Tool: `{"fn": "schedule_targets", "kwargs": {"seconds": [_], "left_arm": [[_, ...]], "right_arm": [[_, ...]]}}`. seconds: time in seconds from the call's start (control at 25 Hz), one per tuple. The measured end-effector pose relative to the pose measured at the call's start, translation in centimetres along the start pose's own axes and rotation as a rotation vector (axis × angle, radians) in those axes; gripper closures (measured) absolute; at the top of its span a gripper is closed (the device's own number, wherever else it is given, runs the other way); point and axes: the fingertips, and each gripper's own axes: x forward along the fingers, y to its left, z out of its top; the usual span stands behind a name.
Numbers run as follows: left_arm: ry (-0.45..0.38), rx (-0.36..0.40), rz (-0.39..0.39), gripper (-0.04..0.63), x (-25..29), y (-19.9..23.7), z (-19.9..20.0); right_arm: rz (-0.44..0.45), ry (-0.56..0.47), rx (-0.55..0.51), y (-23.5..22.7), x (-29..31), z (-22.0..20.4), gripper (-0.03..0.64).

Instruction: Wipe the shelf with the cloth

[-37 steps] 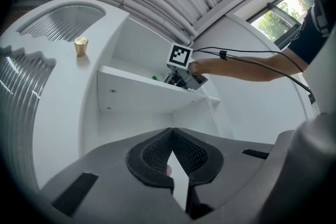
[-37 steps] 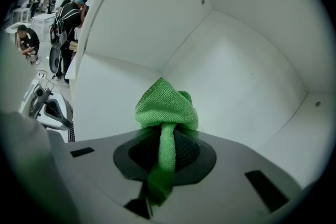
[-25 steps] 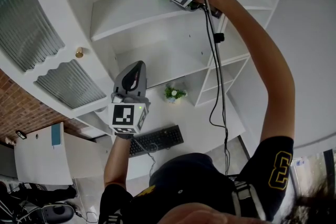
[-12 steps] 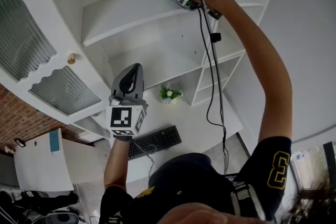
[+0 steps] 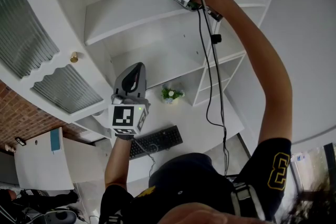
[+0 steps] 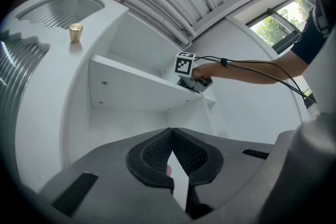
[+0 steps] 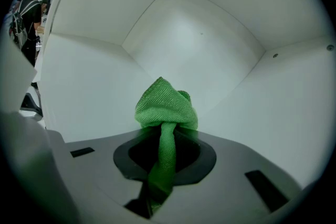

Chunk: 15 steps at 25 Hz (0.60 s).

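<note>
While the right gripper point(image 7: 167, 139) has its jaws clamped on the green cloth point(image 7: 165, 105), a bunched wad of the fabric pokes straight out ahead of them and a narrow tail runs back down between them. That wad faces the rear corner of the white compartment. Whether it is actually pressing on the board cannot be told from the gripper's own view.

Seen from the head, this gripper is raised to the upper shelf point(image 5: 126, 16) at its right end, close to the upright that bounds it. The board's long axis runs away to the left from there, so my guess is that the coming stroke has to travel leftward along the board, with the wad kept down on its top face.

The left gripper point(image 6: 171, 136) hangs well below and in front of that shelf, its jaws meeting at the tips with nothing between them. It points up toward the shelf's underside and is much the farther of the two from the cloth, so the wiping falls to the right arm.
</note>
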Motion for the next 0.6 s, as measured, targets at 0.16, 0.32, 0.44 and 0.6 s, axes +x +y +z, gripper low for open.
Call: {"fn": "schedule_targets", "kwargs": {"seconds": [0.16,0.32,0.44,0.6], "left_arm": [[-0.005,0.009,0.008,0.577,-0.8,0.0,0.4],[-0.01,0.014,0.037,0.577,-2.3,1.2,0.8],[-0.013,0.015,0.068,0.577,-3.7,2.1,1.2],[-0.011,0.016,0.103,0.577,-5.6,2.9,1.5]], "right_arm": [[-0.088,0.075,-0.109,-0.5,-0.9,-0.5,0.575],[-0.066,0.006,-0.143,2.3,-2.7,2.7,0.575],[0.083,-0.167,-0.141,7.7,-4.7,8.0,0.575],[0.206,-0.328,-0.196,14.1,-7.9,14.1,0.575]]}}
